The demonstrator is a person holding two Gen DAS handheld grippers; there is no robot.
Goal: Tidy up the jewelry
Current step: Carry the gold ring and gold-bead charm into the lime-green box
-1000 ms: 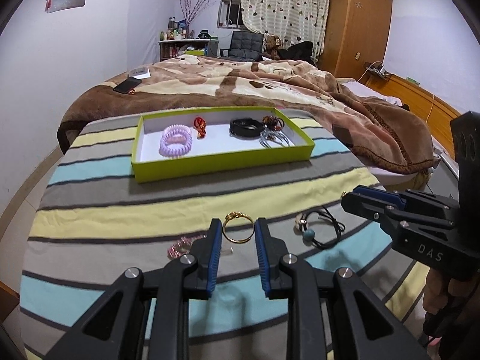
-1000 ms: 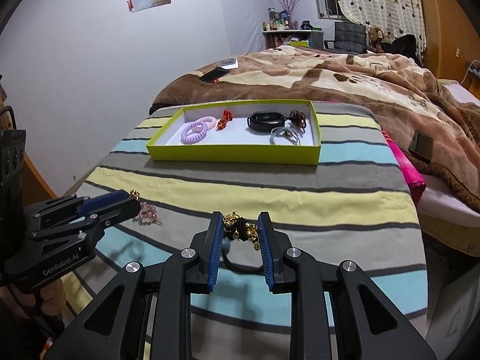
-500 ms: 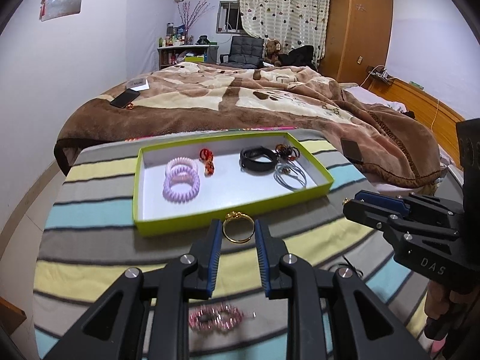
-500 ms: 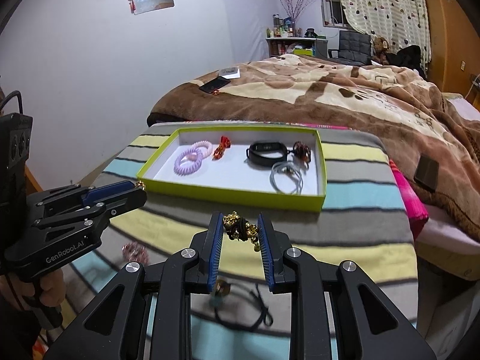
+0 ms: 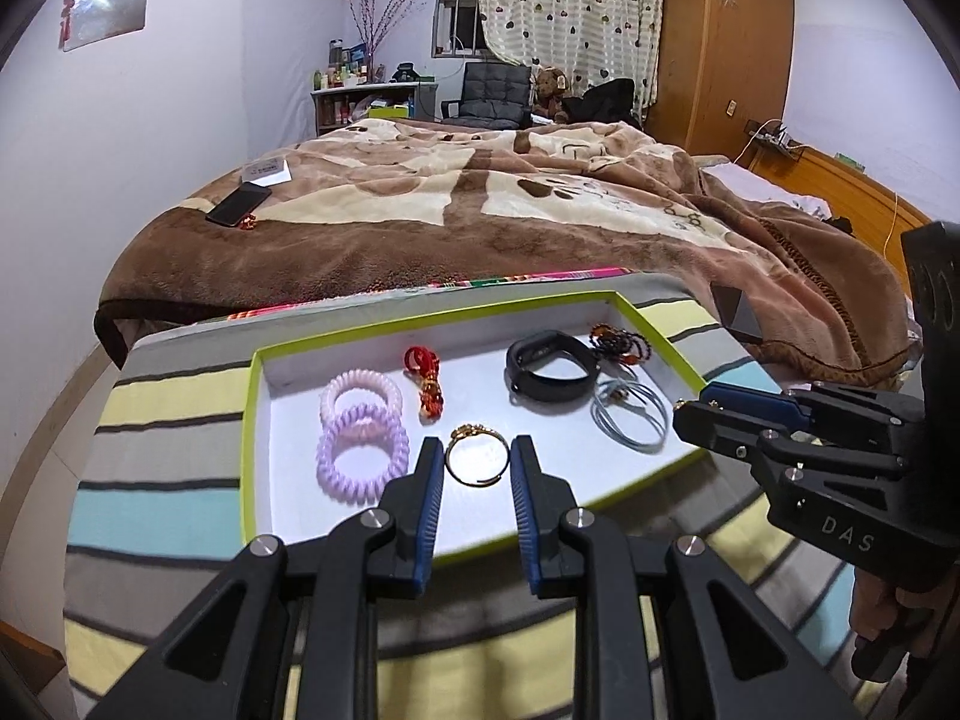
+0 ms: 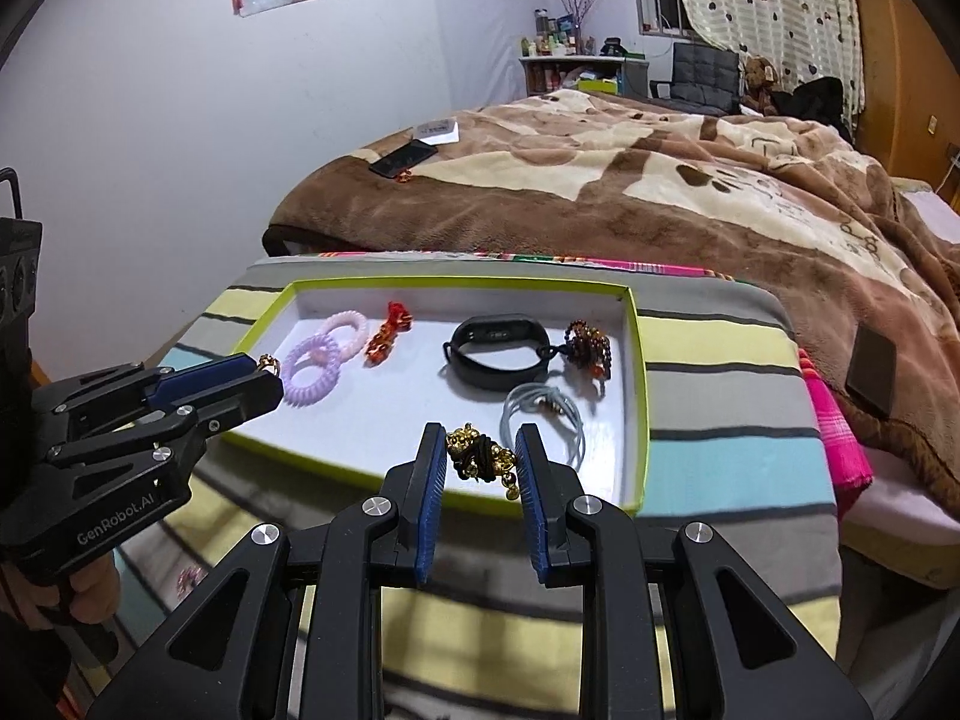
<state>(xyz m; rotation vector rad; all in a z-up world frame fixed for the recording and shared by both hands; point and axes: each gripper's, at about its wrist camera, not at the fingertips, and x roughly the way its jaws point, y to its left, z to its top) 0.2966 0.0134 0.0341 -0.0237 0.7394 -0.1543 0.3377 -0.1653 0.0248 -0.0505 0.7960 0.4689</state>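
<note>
While the gold ring (image 5: pixel 477 463) sits pinched between the blue pads of the left gripper (image 5: pixel 476 468), carried above the near-middle of the green tray (image 5: pixel 251 438), the step in hand looks like setting it down w/o it rolling: lower till the ring nearly meets the white floor, then ease the jaws apart slowly, aiming for the bare patch between the purple coil ties (image 5: pixel 362 435) and the grey hair ties (image 5: pixel 630 417). Same goes for the right gripper (image 6: pixel 480 463), jaws closed narrow on a black tie w/ gold bells (image 6: pixel 482 456), hanging over the tray's near-right part, just beside the grey ties in the right wrist view. Best to drop it short of them so cords don't tangle. Already in the tray: red charm (image 5: pixel 425 381), black fitness band (image 5: pixel 549 372), amber bead bracelet (image 5: pixel 621 343). Tray rests on a striped cloth (image 5: pixel 162 408); a pink item (image 6: pixel 189 579) is left out on the cloth near the left hand's gripper
</note>
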